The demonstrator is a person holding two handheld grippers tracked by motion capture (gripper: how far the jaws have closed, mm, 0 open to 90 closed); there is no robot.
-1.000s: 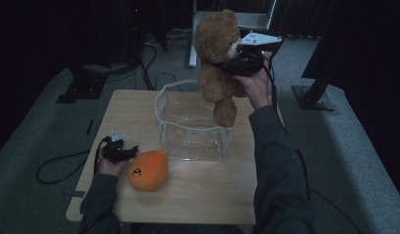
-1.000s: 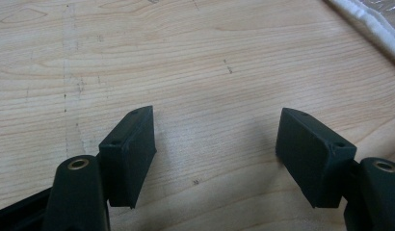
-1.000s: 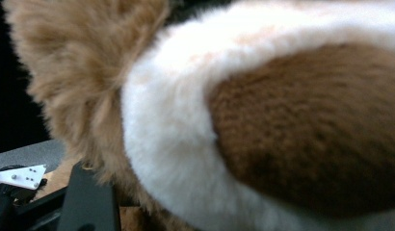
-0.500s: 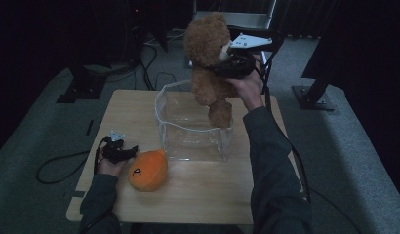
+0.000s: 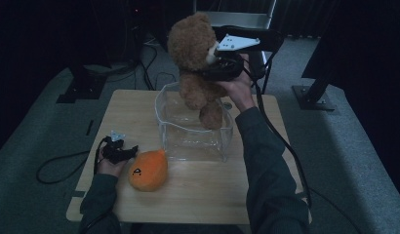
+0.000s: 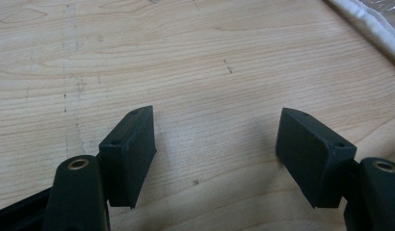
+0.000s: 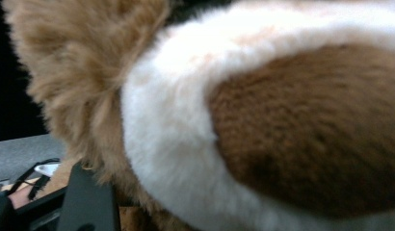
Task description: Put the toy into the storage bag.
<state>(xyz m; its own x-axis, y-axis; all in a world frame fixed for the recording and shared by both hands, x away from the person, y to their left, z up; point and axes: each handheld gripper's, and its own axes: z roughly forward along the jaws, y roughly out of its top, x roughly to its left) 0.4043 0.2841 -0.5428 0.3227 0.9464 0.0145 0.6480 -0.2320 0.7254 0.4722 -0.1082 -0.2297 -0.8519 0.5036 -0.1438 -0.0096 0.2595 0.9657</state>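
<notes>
Brown teddy bear (image 5: 195, 63), clamped in the right gripper (image 5: 218, 68), hangs over the clear bin (image 5: 193, 127), unreleased; orange toy (image 5: 148, 169) waits by the open, empty left gripper (image 5: 121, 152).

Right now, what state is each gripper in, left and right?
Left gripper: open, nothing between its fingers, resting on the table.
Right gripper: closed on the teddy bear, held above the clear box.
</notes>
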